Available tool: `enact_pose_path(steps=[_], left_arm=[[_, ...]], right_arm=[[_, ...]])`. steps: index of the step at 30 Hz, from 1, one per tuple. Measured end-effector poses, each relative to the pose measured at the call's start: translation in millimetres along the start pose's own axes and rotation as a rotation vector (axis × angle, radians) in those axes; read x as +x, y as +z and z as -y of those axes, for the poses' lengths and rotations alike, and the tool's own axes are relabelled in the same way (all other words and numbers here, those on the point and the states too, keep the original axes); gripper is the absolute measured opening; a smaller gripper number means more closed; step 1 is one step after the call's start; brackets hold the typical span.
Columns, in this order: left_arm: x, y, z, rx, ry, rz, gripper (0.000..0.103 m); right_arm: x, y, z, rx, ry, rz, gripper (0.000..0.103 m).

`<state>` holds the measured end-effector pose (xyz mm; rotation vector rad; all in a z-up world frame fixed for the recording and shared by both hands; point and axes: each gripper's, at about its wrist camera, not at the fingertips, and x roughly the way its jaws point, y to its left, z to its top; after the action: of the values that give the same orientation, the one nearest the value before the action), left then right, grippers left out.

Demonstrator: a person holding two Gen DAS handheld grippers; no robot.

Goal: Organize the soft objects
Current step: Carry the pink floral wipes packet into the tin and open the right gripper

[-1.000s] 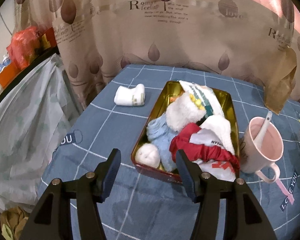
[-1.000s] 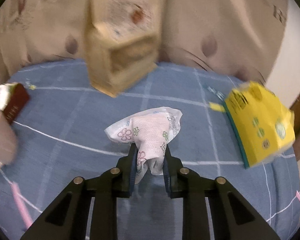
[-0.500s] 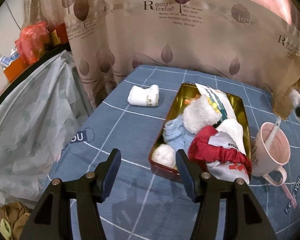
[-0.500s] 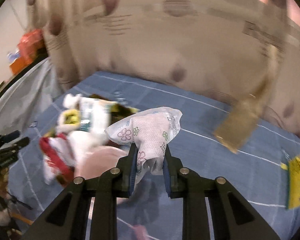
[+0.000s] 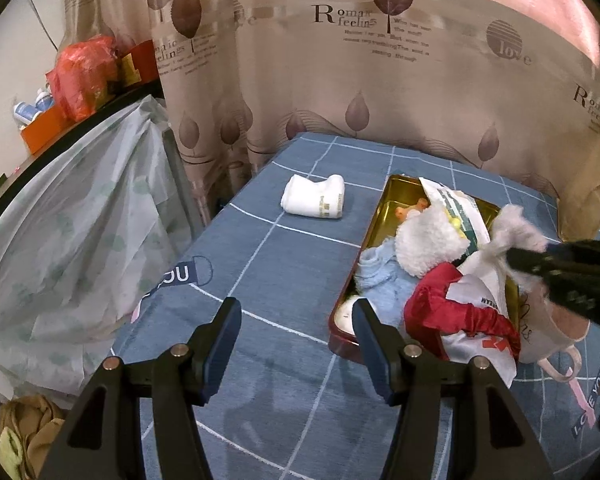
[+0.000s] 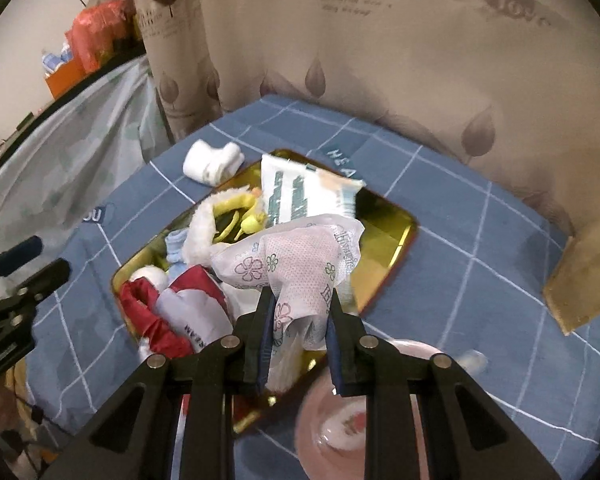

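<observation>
My right gripper (image 6: pixel 299 304) is shut on a white flower-printed tissue pack (image 6: pixel 300 264) and holds it above the gold tin (image 6: pixel 396 236). The tin is heaped with soft things: a red and white cloth (image 6: pixel 172 308), a blue sock (image 5: pixel 380 276), a white fluffy toy (image 5: pixel 428 244) and a green-striped packet (image 6: pixel 300 196). In the left wrist view that right gripper (image 5: pixel 512 258) reaches in from the right over the tin (image 5: pixel 384 216). My left gripper (image 5: pixel 296 320) stands open and empty above the blue cloth, near the tin's near left corner. A rolled white sock (image 5: pixel 314 200) lies on the cloth left of the tin.
A pink mug (image 6: pixel 348 412) stands just in front of the tin, under my right gripper. A brown paper bag (image 6: pixel 588 280) is at the right. The table (image 5: pixel 260 264) has a blue checked cloth; its left edge drops to a plastic-covered heap (image 5: pixel 68 232). A curtain (image 5: pixel 340 60) hangs behind.
My right gripper swung left across the table with the tissue pack, from near the yellow packet to above the tin. The left gripper drifted slightly left, still open.
</observation>
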<state>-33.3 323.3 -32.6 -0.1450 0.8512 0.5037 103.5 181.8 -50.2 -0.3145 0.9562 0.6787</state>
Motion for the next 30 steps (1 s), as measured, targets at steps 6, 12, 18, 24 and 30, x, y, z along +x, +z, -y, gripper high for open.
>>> enact_pose_path(steps=[6,12,18,24,30], left_arm=[[-1,0,1,0.003,-0.003,-0.002,0.059],[-1,-1,1,0.004,-0.004,-0.005,0.059],[1,-1,3,0.003,-0.006,-0.007,0.059],[1,-1,4,0.006,-0.008,-0.005,0.059],[1,-2,8,0.008,-0.012,-0.004,0.059]], right_arm=[[29,8,-7,0.000,-0.023,-0.037,0.021],[37,17,-11,0.002,-0.029,-0.031,0.022],[40,16,-15,-0.007,-0.015,-0.033,0.028],[31,16,-12,0.010,-0.023,-0.019,0.051],[14,18,-14,0.009,-0.019,0.008,0.068]])
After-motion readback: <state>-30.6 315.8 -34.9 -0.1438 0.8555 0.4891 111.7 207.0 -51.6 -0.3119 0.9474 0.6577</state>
